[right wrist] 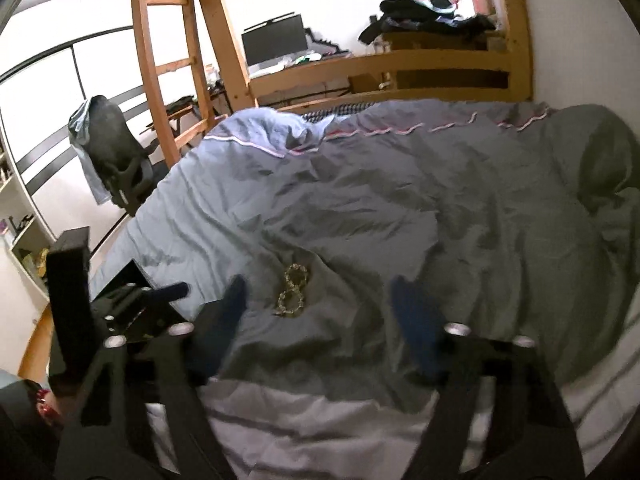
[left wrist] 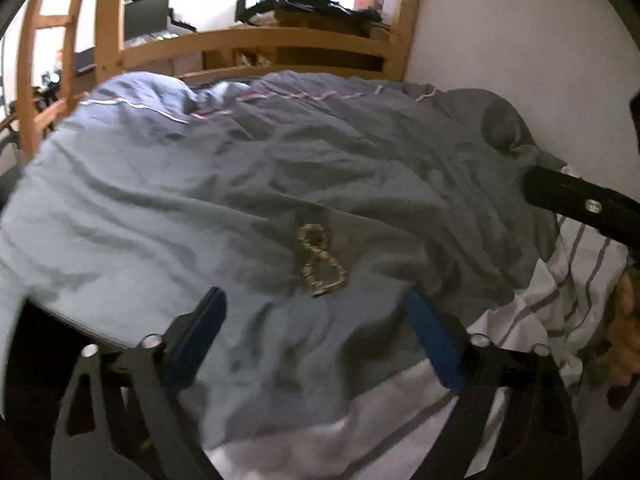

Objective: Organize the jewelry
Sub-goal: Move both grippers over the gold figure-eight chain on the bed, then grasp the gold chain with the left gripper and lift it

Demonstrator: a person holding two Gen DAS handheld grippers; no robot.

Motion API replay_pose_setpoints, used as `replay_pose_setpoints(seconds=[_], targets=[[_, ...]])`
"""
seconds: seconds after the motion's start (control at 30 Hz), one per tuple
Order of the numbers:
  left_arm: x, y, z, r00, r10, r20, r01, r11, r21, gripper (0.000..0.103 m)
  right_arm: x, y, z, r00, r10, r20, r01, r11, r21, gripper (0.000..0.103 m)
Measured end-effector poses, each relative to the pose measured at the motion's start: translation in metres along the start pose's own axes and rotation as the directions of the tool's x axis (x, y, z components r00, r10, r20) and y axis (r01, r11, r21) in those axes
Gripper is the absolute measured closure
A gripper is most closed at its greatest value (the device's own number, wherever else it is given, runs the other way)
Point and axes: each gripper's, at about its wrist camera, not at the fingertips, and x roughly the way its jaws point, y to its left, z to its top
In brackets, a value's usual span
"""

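A gold chain bracelet (left wrist: pixel 320 260) lies in a figure-eight on the grey duvet (left wrist: pixel 200 184). It also shows in the right wrist view (right wrist: pixel 291 290). My left gripper (left wrist: pixel 314 304) is open and empty, its blue fingers (left wrist: pixel 204 320) spread just short of the bracelet. My right gripper (right wrist: pixel 320 292) is open and empty, and the bracelet lies just right of its left finger (right wrist: pixel 234 294). The left gripper's body (right wrist: pixel 132 304) shows at the left of the right wrist view. Part of the right gripper (left wrist: pixel 580 204) shows at the right of the left wrist view.
A striped white sheet (left wrist: pixel 560 292) lies at the near edge of the bed. A wooden bed frame (right wrist: pixel 400 68) and ladder (right wrist: pixel 160 60) stand behind. A desk with a monitor (right wrist: pixel 274 42) and an office chair (right wrist: pixel 112 160) are beyond. A white wall (left wrist: pixel 520 40) runs along the right.
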Motion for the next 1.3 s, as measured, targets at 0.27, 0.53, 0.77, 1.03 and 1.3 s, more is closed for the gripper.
replay_pose_setpoints(seconds=[0.27,0.53,0.77,1.03,1.3], targets=[[0.072,0.003,0.002,0.995,-0.016,-0.094,0.015,1.000,-0.003,0.035,0.095,-0.004,-0.001,0.973,0.175,-0.151,-0.177,0.984,0.002,0.067],[0.095,0.016,0.009,0.991,-0.074,-0.108,0.066,0.995,-0.073,0.076,0.115,-0.023,-0.008,0.969,0.187,-0.161,-0.169,0.979,0.115,0.067],[0.079,0.028,0.018,0.988,-0.091,-0.125,0.073,0.987,-0.142,0.095,0.106,-0.038,-0.008,0.969,0.216,-0.123,-0.188,0.961,0.204,0.067],[0.013,0.029,0.055,0.997,-0.079,-0.017,0.076,0.989,-0.129,0.095,0.095,-0.026,-0.002,0.959,0.262,-0.105,-0.244,0.956,0.163,0.067],[-0.011,0.043,0.064,0.999,-0.035,0.004,0.035,0.990,-0.137,0.095,0.096,0.010,-0.008,0.940,0.304,-0.152,-0.301,0.953,0.044,0.066]])
